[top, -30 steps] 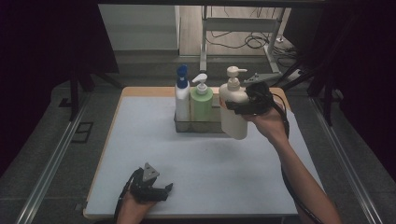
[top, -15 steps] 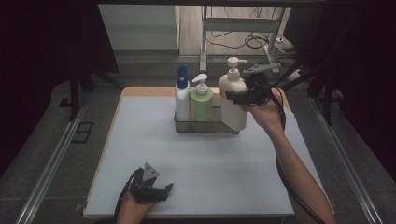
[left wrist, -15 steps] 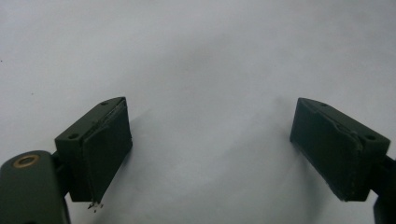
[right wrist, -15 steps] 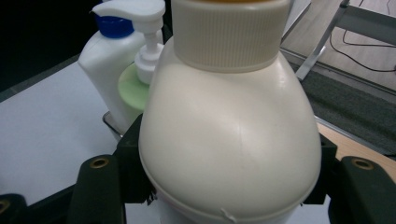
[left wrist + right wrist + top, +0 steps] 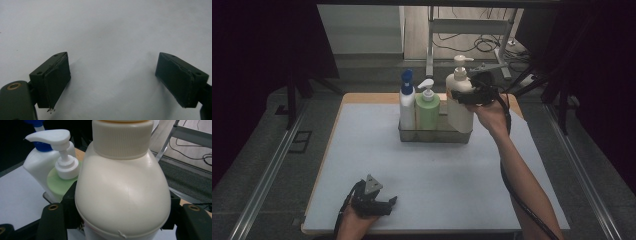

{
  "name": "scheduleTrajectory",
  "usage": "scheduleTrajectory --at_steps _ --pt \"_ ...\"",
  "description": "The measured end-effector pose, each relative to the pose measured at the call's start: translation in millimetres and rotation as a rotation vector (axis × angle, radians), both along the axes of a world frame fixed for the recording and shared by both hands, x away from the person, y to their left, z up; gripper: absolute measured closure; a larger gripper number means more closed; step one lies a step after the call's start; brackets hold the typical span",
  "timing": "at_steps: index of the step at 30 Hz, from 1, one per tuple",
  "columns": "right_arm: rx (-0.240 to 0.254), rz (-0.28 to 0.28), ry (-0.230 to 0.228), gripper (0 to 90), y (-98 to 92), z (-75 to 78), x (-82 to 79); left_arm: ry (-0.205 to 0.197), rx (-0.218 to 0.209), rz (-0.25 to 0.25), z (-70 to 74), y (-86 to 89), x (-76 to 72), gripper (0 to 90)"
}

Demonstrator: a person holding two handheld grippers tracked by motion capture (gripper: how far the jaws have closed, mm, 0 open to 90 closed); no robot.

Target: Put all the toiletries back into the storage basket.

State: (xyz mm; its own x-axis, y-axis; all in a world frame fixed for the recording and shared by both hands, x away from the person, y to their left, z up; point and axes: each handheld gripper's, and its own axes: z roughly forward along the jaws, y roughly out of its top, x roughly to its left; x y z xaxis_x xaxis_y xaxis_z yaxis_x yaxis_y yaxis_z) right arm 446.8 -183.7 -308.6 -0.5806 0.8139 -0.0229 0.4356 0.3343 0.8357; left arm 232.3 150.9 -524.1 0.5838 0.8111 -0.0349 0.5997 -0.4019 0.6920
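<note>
A cream pump bottle [image 5: 459, 107] [image 5: 122, 195] is upright at the right end of a clear grey tray [image 5: 432, 136]. My right gripper [image 5: 463, 95] [image 5: 120, 213] is shut on the bottle's shoulder, one jaw on each side. I cannot tell whether the bottle's base rests in the tray. In the tray stand a green pump bottle [image 5: 428, 111] [image 5: 58, 183] and a white bottle with a blue cap [image 5: 407, 102] [image 5: 37, 162]. My left gripper [image 5: 387, 204] [image 5: 112, 80] lies on the white table near the front left, open, with nothing between its jaws.
The white tabletop [image 5: 437, 175] stretches between the tray and the front edge. Metal rails [image 5: 267, 175] run along both sides. Behind the table are a metal frame [image 5: 472, 30] and cables [image 5: 482, 45] on the floor.
My right gripper has carried the cream bottle back and to the left, from in front of the tray's right corner to its right end. The left gripper has not moved.
</note>
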Motion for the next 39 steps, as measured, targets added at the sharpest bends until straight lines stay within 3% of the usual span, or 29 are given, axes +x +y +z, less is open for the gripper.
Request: scheduleTrajectory --at_steps 19,39 --pt "0.006 -0.035 -0.01 36.3 12.0 -18.9 26.4 0.001 -0.002 0.0 0.0 0.0 0.0 12.4" --pt "-0.004 -0.042 -0.023 36.3 13.0 -45.4 36.9 0.003 0.0 -0.002 0.1 0.3 0.0 12.3"
